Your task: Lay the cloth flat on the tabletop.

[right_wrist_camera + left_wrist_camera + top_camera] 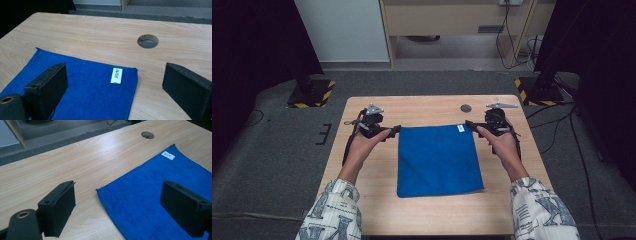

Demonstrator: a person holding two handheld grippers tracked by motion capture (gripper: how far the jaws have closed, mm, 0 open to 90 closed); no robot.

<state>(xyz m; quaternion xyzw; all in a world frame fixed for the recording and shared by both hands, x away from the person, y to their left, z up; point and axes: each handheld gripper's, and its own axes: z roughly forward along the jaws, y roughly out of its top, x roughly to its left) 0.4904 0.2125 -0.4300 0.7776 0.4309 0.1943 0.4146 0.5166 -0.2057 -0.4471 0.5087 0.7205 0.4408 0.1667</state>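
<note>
A blue cloth (438,160) lies flat in the middle of the wooden table (362,200), with a small white label (460,129) near its far right corner. My left gripper (396,129) sits at the cloth's far left corner, jaws open; in the left gripper view that corner (98,191) lies between the open jaws of the left gripper (125,205). My right gripper (469,123) is at the far right corner, also open. In the right gripper view the cloth (85,95) and its label (116,75) lie between the jaws of the right gripper (117,90). Neither gripper holds anything.
A round cable hole (466,108) is in the table behind the cloth's far right corner, also seen as the hole (148,41) in the right gripper view. Grey carpet surrounds the table, with yellow-black striped stand bases (312,94) at both far sides.
</note>
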